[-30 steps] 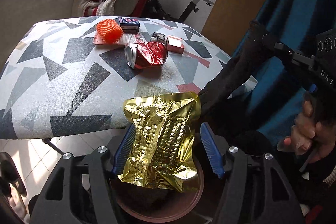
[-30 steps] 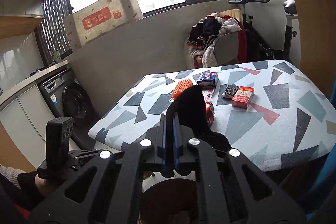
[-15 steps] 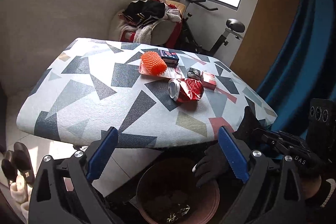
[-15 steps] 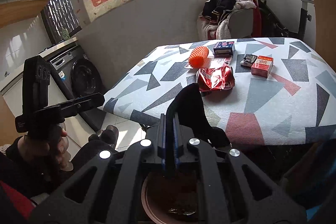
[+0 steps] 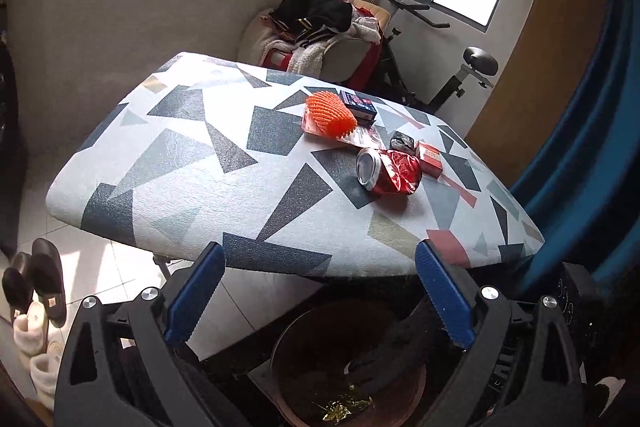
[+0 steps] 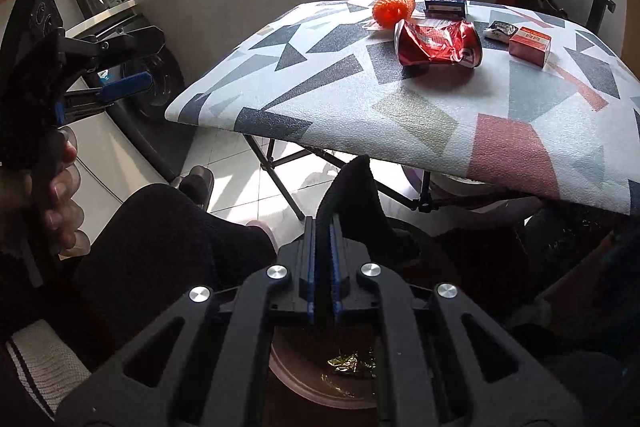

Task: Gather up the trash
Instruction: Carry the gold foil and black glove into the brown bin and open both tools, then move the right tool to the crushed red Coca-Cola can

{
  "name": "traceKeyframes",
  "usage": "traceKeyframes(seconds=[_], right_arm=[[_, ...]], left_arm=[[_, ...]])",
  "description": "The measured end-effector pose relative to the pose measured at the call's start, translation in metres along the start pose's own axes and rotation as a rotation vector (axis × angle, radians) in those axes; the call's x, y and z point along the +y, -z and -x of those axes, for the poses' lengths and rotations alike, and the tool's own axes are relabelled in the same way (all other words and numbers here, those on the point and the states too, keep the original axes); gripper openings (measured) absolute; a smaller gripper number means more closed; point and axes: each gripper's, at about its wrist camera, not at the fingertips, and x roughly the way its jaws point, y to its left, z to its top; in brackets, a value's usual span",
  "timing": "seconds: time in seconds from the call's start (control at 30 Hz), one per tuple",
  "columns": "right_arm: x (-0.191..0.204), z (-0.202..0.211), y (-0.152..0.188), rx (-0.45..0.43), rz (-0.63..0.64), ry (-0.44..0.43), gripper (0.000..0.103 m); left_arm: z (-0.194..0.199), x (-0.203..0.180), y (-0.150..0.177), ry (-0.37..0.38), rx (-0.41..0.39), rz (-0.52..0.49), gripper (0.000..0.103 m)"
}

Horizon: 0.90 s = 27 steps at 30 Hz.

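My left gripper (image 5: 316,263) is open and empty, above a brown bin (image 5: 304,383) below the table's near edge. A gold foil wrapper (image 5: 344,407) lies in the bin; it also shows in the right wrist view (image 6: 352,361). My right gripper (image 6: 324,223) is shut on a black sock (image 6: 356,203) and holds it over the bin (image 6: 320,395); the sock (image 5: 384,359) hangs into it. On the patterned table (image 5: 192,171) lie a crushed red can (image 5: 390,171), an orange foam net (image 5: 330,115), a red box (image 5: 430,157), a dark blue box (image 5: 358,105) and a small dark wrapper (image 5: 402,141).
Slippers (image 5: 36,283) stand on the tiled floor at the left. An armchair piled with clothes (image 5: 320,31) and an exercise bike (image 5: 460,75) stand behind the table. A blue curtain (image 5: 592,147) hangs at the right. A washing machine (image 6: 156,87) is left of the table.
My left gripper has opened and let the gold wrapper fall into the bin, then risen and drawn back. My right gripper has lowered the sock toward the bin.
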Motion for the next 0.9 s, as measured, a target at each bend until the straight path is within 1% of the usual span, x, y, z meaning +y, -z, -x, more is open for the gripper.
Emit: traceKeyframes(seconds=[0.27, 0.4, 0.47, 0.53, 0.57, 0.6, 0.67, 0.77, 0.9], right_arm=[[-0.006, -0.006, 0.001, 0.023, -0.025, 0.029, 0.014], [-0.007, -0.007, 0.000, 0.026, -0.026, 0.048, 0.024], [-0.008, -0.008, 0.000, 0.028, -0.029, 0.059, 0.041], [-0.010, -0.006, 0.000, 0.009, -0.037, 0.072, 0.088], [-0.011, -0.004, -0.001, -0.009, -0.044, 0.073, 0.095], [-0.012, -0.002, -0.001, -0.019, -0.054, 0.064, 0.098], [-0.017, -0.005, -0.002, -0.003, -0.078, 0.054, 0.097], [-0.021, -0.008, 0.000, 0.015, -0.098, 0.075, 0.097], [-0.023, -0.005, 0.000, -0.010, -0.097, 0.107, 0.097]], left_arm=[[-0.004, 0.003, 0.003, 0.006, 0.014, 0.006, 0.093], [-0.005, 0.003, 0.003, 0.002, 0.015, 0.002, 0.093], [-0.006, 0.003, 0.003, 0.005, 0.016, 0.002, 0.093], [-0.006, 0.004, 0.004, 0.008, 0.019, 0.005, 0.093], [-0.007, 0.004, 0.004, 0.007, 0.021, 0.006, 0.093], [-0.007, 0.004, 0.005, 0.007, 0.023, 0.006, 0.093], [-0.008, 0.005, 0.006, 0.004, 0.027, 0.006, 0.093], [-0.011, 0.006, 0.008, 0.005, 0.037, 0.012, 0.093], [-0.013, 0.007, 0.010, 0.002, 0.042, 0.012, 0.093]])
